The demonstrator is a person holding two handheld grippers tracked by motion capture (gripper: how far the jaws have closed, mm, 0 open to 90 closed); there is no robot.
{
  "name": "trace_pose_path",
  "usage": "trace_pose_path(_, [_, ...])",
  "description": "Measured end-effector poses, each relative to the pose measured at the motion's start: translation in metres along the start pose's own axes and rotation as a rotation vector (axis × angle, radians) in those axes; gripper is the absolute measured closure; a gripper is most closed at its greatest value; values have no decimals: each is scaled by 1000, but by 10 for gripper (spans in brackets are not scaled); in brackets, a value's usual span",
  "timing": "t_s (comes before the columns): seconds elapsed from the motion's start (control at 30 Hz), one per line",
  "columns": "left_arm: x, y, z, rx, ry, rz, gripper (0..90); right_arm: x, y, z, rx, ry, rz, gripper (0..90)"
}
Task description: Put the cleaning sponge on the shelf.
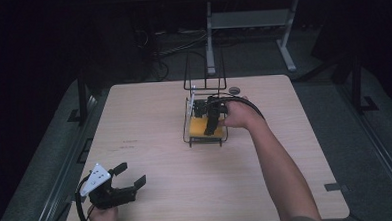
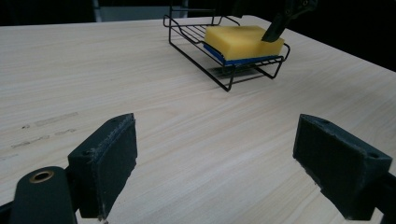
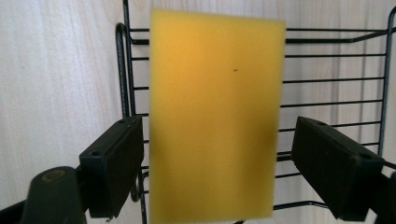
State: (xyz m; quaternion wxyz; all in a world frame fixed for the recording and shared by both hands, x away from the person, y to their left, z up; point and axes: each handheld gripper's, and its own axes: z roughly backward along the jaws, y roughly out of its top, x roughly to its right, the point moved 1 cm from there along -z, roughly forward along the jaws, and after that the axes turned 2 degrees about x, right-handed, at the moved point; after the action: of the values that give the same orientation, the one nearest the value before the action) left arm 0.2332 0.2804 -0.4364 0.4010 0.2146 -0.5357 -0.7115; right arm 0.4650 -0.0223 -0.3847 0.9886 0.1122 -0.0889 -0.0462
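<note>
The sponge (image 3: 215,116) sits between my right claw's (image 3: 212,172) open jaws, ungripped, so I'd centre them, then squeeze gently, clear of the wire rack (image 3: 336,79).

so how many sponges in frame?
1. The yellow sponge with a blue underside lies in the black wire rack near the far middle of the table, between the open jaws of the right gripper. None seen elsewhere.

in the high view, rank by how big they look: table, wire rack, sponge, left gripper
1. table, far the largest.
2. wire rack and left gripper: they look alike in size, and the gripper is nearer the camera, so no ranking.
3. sponge, smallest, partly covered by the right gripper.
</note>
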Motion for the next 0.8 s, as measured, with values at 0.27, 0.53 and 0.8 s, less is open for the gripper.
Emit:
trace_pose_path(0.27, [1,0,0,2,-2,-3,130,-11,5,1,-17,4,17,168])
trace_pose_path(0.53, [1,0,0,2,-2,-5,130,-17,8,5,0,-5,60,169])
trace_pose_path(0.8, [1,0,0,-1,-3,-9,130,-26,7,9,-6,-6,67,171])
